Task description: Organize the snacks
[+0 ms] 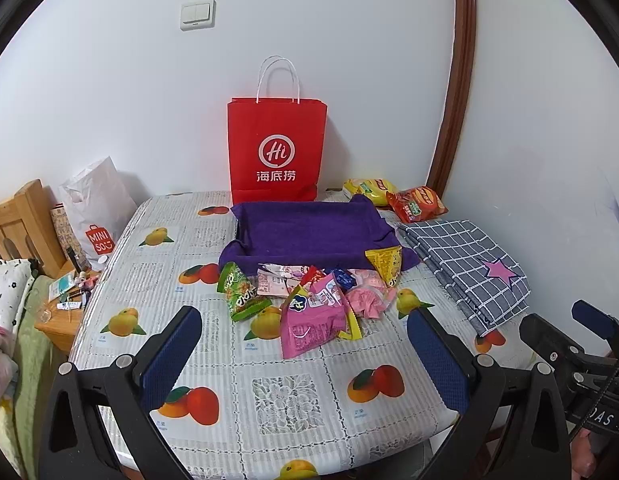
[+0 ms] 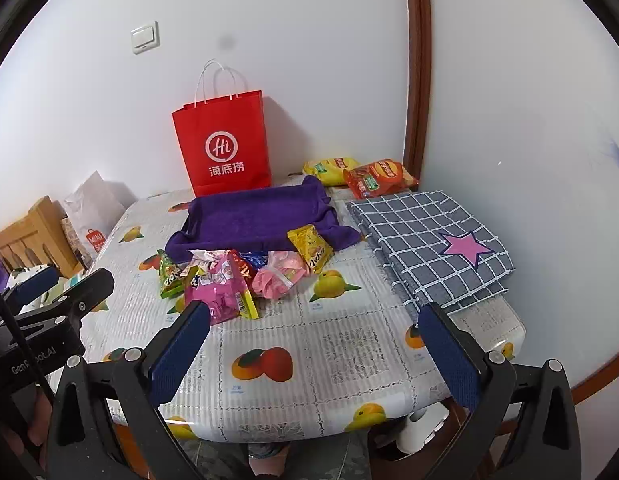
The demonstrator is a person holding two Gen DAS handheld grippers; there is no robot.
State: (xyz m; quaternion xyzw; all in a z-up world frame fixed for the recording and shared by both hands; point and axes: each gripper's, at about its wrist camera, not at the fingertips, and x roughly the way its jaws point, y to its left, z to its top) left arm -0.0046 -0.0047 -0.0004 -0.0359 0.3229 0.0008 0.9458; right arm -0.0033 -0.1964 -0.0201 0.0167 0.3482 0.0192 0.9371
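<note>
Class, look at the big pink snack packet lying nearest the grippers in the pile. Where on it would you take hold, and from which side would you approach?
Grip the pink snack packet at its near bottom edge, coming in from the front of the table. That edge lies free on the tablecloth and faces the open left gripper, whereas its far end is tucked among the other packets, so probably only the near side gives both fingers room.
</note>
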